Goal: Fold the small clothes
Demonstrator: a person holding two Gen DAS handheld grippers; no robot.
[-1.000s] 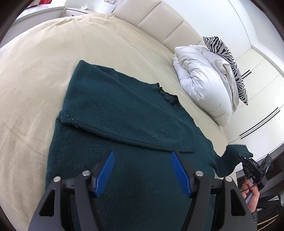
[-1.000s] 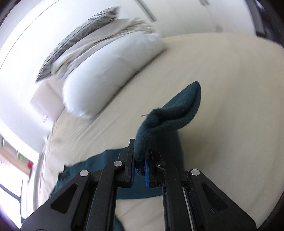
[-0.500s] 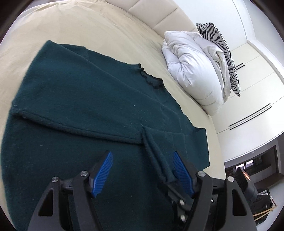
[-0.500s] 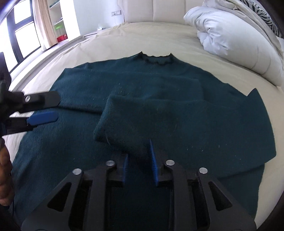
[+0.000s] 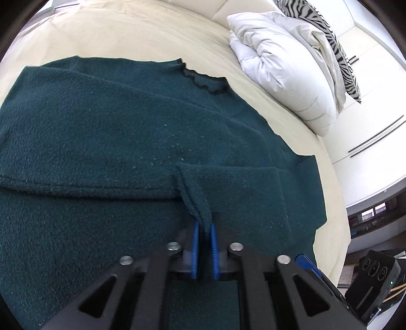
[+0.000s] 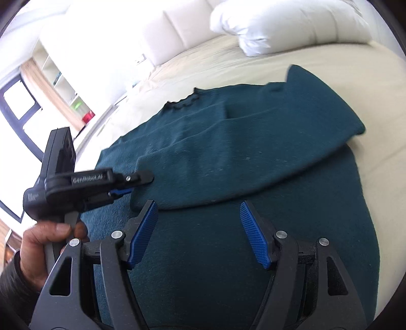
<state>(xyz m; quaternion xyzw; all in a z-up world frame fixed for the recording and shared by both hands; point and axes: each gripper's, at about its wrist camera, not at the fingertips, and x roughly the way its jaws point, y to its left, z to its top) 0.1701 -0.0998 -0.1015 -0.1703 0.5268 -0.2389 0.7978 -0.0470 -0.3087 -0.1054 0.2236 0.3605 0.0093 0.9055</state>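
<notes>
Dark green knit sweater (image 5: 106, 132) lies flat on the bed (image 5: 121, 30), both sleeves folded across its body; the body folds remain, by this judgement. Left tool (image 5: 203, 250) has just closed and is clamped on the cuff (image 5: 195, 200) directly ahead of it. Right tool (image 6: 199, 234), jaws just opened, nothing between them, hovers short of the sleeve edge. Only the right view shows the person's hand (image 6: 40, 248).

**Sweater Flat on Bed, Sleeves Across Body**

Lies spread on the bed (image 5: 127, 28): sweater (image 5: 101, 127), collar (image 5: 203, 81) toward the headboard (image 6: 177, 22). Both sleeves folded inward over its body, cuffs (image 5: 195, 193) meeting near the middle. Beyond the collar, to the right, a duvet (image 5: 284, 66), probably under a pillow (image 5: 337, 45).
</notes>
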